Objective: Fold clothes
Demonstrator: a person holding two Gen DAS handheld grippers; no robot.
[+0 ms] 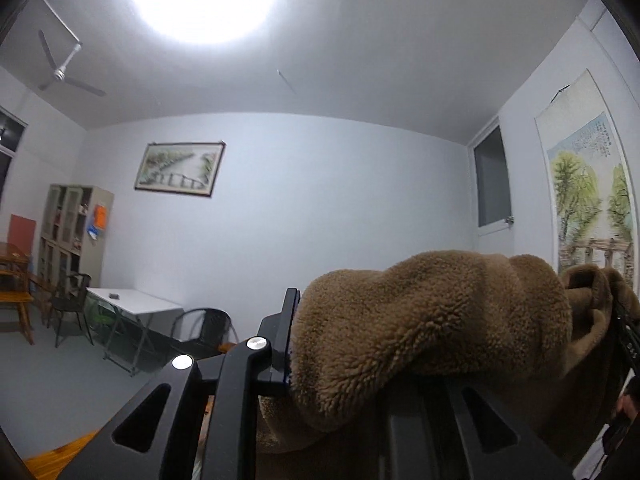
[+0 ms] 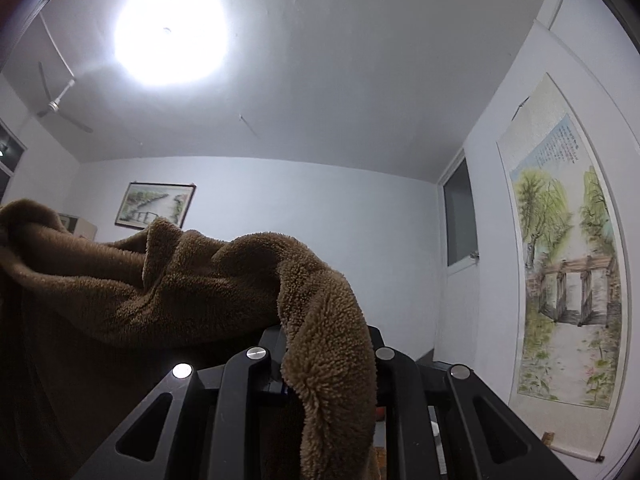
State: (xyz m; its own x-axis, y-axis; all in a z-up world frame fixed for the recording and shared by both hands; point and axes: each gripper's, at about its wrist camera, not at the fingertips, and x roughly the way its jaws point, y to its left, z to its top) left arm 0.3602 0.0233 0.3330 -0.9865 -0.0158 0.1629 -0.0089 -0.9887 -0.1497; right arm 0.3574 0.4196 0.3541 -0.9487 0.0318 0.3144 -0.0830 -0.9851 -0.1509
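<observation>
A brown fleece garment [image 1: 432, 328] is held up in the air, both cameras pointing toward the ceiling and walls. My left gripper [image 1: 344, 352] is shut on a thick bunched edge of it; the cloth drapes over the right finger and hides it. In the right wrist view the same garment [image 2: 160, 280] stretches away to the left, and a fold hangs down between the fingers. My right gripper [image 2: 324, 360] is shut on that fold. The other gripper shows at the far right edge of the left wrist view [image 1: 628, 340], half covered by cloth.
A white folding table [image 1: 132, 304] with dark chairs [image 1: 204, 328] stands at the far wall. A cabinet [image 1: 72, 232] and wooden furniture [image 1: 16, 288] are at the left. A scroll painting [image 2: 568, 272] hangs on the right wall. A ceiling fan [image 1: 60, 72] is overhead.
</observation>
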